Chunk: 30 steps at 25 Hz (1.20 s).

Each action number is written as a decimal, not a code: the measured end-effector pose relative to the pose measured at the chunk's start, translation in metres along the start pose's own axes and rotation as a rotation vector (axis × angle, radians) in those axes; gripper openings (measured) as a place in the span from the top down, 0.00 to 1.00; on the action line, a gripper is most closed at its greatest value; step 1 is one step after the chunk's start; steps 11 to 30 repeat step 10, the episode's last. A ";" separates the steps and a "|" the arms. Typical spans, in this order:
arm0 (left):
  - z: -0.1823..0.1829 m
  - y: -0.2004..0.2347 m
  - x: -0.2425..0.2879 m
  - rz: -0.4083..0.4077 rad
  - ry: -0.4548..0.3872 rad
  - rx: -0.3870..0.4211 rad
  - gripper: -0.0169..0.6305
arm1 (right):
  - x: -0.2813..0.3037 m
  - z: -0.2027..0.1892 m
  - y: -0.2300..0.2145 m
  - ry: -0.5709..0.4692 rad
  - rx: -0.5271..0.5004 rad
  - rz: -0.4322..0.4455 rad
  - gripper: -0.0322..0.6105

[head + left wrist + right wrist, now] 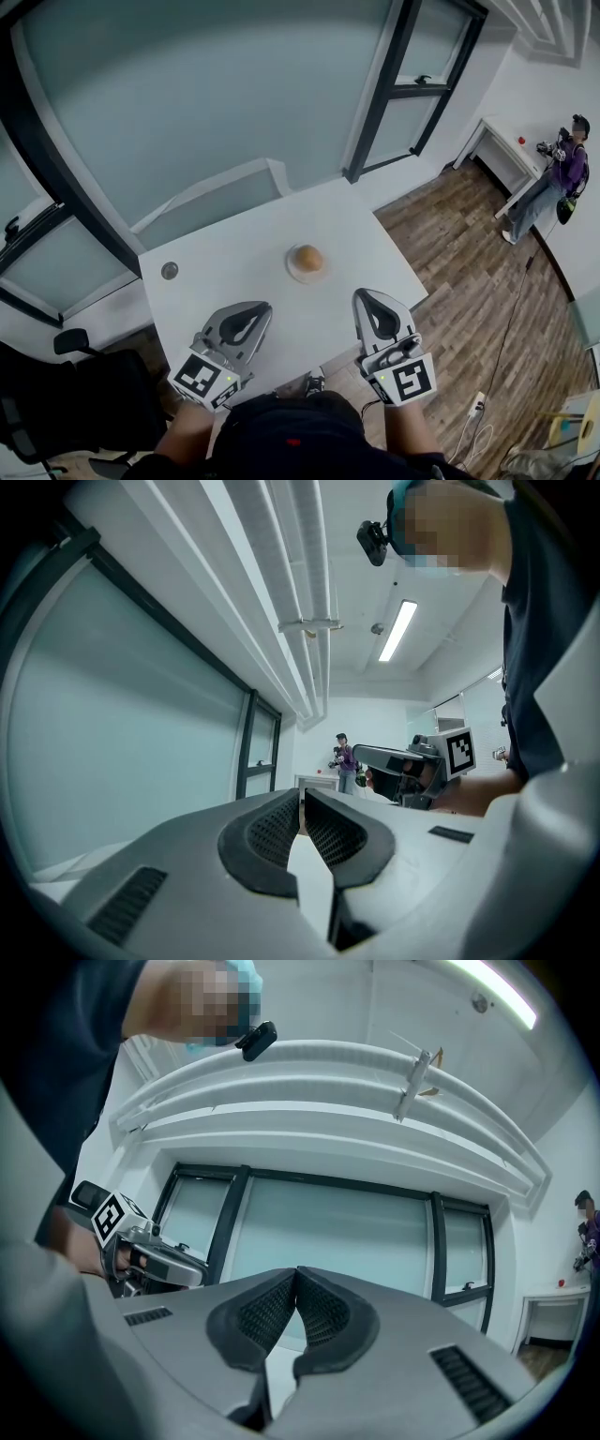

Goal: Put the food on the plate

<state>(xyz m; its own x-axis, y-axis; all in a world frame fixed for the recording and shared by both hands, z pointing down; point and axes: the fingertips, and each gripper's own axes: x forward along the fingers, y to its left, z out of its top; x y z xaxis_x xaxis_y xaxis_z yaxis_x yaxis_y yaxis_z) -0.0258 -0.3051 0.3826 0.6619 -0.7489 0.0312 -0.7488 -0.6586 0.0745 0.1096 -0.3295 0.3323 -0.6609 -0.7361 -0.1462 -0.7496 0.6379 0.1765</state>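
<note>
1 white table [239,281], plate [294,273], wood floor [469,258]

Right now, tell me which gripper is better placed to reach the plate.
Right, narrowly. The right gripper sits slightly farther up the table toward the plate than the left gripper. Both grippers' jaws are shut, empty; the food already lies on it.

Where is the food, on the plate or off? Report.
On. The round brown food sits centred on the small plate, whose rim shows around it.

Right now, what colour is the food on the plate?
The food is golden brown; the head view shows it best.
</note>
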 end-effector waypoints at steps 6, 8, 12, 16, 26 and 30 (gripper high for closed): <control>0.002 -0.002 0.004 0.008 -0.001 0.012 0.92 | 0.001 -0.010 -0.002 0.033 0.011 0.030 0.91; 0.002 -0.003 0.004 0.008 0.001 0.012 0.92 | 0.001 -0.012 -0.003 0.042 0.011 0.035 0.91; 0.002 -0.004 0.005 0.008 0.005 0.013 0.92 | 0.000 -0.014 -0.004 0.046 0.013 0.039 0.91; 0.002 -0.004 0.005 0.008 0.005 0.013 0.92 | 0.000 -0.014 -0.004 0.046 0.013 0.039 0.91; 0.002 -0.004 0.005 0.008 0.005 0.013 0.92 | 0.000 -0.014 -0.004 0.046 0.013 0.039 0.91; 0.002 -0.004 0.005 0.008 0.005 0.013 0.92 | 0.000 -0.014 -0.004 0.046 0.013 0.039 0.91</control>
